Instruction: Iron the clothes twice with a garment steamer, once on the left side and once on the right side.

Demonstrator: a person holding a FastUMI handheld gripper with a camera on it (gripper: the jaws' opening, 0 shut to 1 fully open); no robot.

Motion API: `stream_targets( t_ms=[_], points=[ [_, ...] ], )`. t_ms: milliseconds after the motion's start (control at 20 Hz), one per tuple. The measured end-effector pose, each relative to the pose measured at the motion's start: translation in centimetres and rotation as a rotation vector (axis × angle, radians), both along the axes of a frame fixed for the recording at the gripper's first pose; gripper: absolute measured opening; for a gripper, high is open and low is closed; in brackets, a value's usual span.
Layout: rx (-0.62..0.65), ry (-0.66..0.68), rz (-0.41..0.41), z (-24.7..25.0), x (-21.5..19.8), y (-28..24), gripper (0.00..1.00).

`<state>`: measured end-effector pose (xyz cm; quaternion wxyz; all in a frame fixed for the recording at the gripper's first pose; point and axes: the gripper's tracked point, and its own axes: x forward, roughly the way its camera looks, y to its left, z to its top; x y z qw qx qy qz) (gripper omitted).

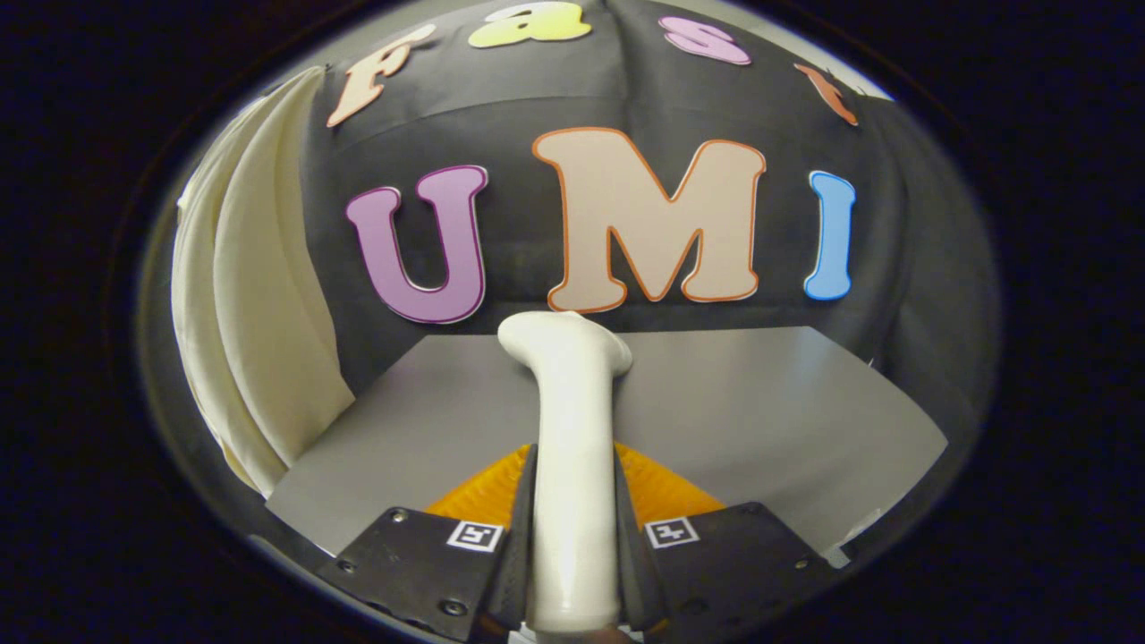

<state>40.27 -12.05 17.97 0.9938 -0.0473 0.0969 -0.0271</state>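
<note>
Grey counter, cream cloth hanging upper left. My gripper is clamped on the steamer handle; rigid, smooth, likely top-heavy, so I hold low.

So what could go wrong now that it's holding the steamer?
1. The gripper clamps the white garment steamer low on its smooth handle, so it could slip or twist between the fingers.
2. The cream garment hangs off to the left, beyond the fingers. The steamer's head points away from it, so a swing across might miss or snag the cloth.
3. The head hangs over the grey table, so lowering it could bump it.
</note>
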Motion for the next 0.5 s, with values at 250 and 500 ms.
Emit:
stream_targets(
  t_ms=[250,500],
  points=[
    [-0.067,0.014,-0.052,0.13,-0.24,-0.5,0.43],
    [-0.074,-0.012,-0.004,0.14,-0.17,0.13,0.41]
  ],
)
